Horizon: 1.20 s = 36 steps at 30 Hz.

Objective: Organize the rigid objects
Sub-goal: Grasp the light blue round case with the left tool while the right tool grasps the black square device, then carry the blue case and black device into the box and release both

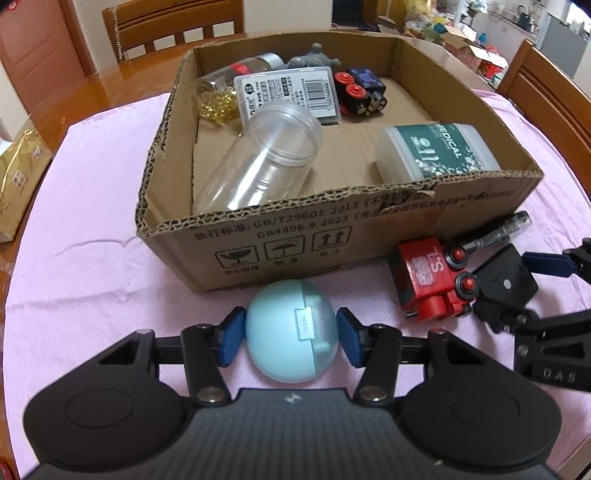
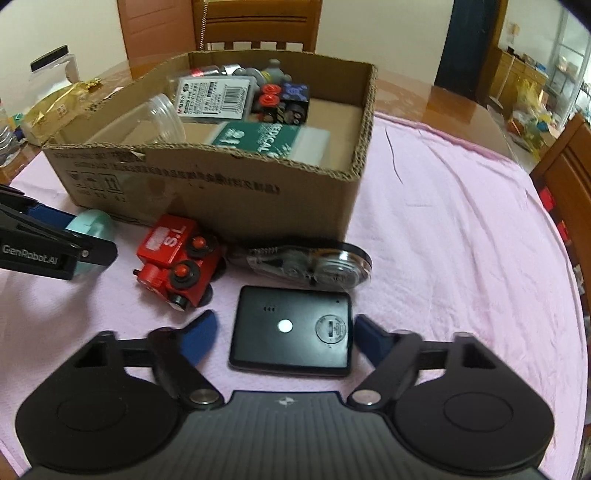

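Note:
A light blue egg-shaped earbud case (image 1: pixel 284 332) rests on the pink cloth before the cardboard box (image 1: pixel 332 229). My left gripper (image 1: pixel 291 336) is shut on it, blue pads pressed to both sides. A flat black device (image 2: pixel 291 332) lies between the fingers of my right gripper (image 2: pixel 284 332). That gripper is open, with a gap at each pad. A red toy train (image 2: pixel 177 258) and a clear correction-tape dispenser (image 2: pixel 306 266) lie just beyond it, against the box wall. In the right wrist view the left gripper (image 2: pixel 55 240) holds the case (image 2: pixel 98 225) at far left.
The box holds a clear jar (image 1: pixel 258 166), a green medical case (image 1: pixel 436 151), a black toy car (image 1: pixel 360 92), a labelled white case (image 1: pixel 291 96) and a capsule bottle (image 1: pixel 221 92). A gold packet (image 1: pixel 18 177) lies left. Wooden chairs (image 1: pixel 173 26) ring the table.

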{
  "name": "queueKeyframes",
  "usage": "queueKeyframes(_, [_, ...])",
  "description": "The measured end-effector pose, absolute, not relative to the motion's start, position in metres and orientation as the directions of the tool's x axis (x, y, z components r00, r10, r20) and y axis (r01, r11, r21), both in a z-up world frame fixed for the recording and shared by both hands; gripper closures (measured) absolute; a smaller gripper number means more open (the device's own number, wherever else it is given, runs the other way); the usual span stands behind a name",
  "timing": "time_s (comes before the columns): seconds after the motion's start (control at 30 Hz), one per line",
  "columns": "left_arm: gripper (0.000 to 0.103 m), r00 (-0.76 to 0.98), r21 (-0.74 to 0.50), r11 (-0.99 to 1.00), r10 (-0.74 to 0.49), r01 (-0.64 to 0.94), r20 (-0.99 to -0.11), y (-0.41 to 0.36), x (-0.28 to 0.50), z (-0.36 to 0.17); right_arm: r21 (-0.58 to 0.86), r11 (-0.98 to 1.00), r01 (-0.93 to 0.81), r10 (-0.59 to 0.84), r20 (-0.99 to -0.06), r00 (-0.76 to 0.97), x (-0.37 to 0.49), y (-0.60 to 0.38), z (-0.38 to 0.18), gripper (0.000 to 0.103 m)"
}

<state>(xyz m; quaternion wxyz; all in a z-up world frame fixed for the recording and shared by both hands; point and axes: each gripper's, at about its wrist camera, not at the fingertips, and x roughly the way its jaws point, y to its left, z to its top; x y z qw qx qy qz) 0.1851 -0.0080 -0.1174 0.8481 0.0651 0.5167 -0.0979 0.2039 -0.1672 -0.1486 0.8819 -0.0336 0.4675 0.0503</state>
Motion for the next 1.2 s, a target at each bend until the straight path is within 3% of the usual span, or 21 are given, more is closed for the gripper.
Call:
queueKeyframes(0.37, [0.044,0.458,0.026,0.976,-0.077,0.214,-0.885,-0.005,0.182,-0.118,-0.012,0.998,-0.065,0.025,-0.848,0.530,0.199,-0.167,-0.147,0.027])
queueKeyframes(0.53, [0.051,0.453,0.013,0.975,-0.091,0.222,-0.887,-0.006,0.183,-0.118,-0.010,0.998,-0.065,0.026,-0.849,0.528,0.201,-0.167,-0.148,0.027])
queueKeyframes(1.2, [0.051,0.397,0.005,0.931,-0.150,0.365,-0.906,0.001,0.166,-0.090,-0.017,0.995,-0.098,0.037,-0.851,0.524,0.193,-0.172,-0.122,0.029])
